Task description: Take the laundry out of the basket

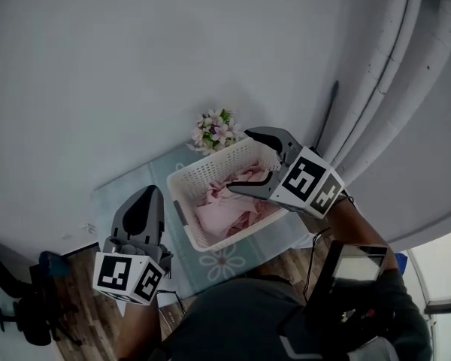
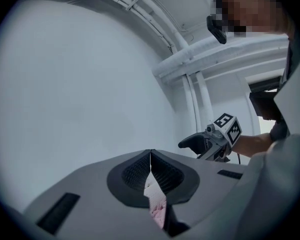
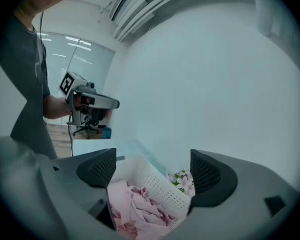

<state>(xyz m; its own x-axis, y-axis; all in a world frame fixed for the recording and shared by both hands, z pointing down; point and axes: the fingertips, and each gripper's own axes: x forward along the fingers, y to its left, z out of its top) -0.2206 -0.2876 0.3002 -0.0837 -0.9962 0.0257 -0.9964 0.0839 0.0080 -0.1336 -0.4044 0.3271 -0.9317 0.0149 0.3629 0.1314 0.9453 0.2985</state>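
A white lattice laundry basket (image 1: 203, 173) stands on a pale mat, filled with pink laundry (image 1: 229, 209). My right gripper (image 1: 240, 162) hovers over the basket's right half with its jaws wide apart and nothing between them. In the right gripper view the basket (image 3: 160, 189) and the pink cloth (image 3: 135, 209) lie just below the open right gripper (image 3: 152, 166). My left gripper (image 1: 146, 192) is left of the basket, apart from it, with jaws shut. In its own view the left gripper (image 2: 150, 156) has its pads together, and a pale pink sliver shows in the gap below them.
A small bunch of pink flowers (image 1: 216, 130) sits behind the basket's far corner. The pale blue mat (image 1: 128, 186) extends left of the basket. White pipes (image 1: 391, 74) run along the wall at right. An office chair (image 1: 22, 307) stands on the wooden floor at lower left.
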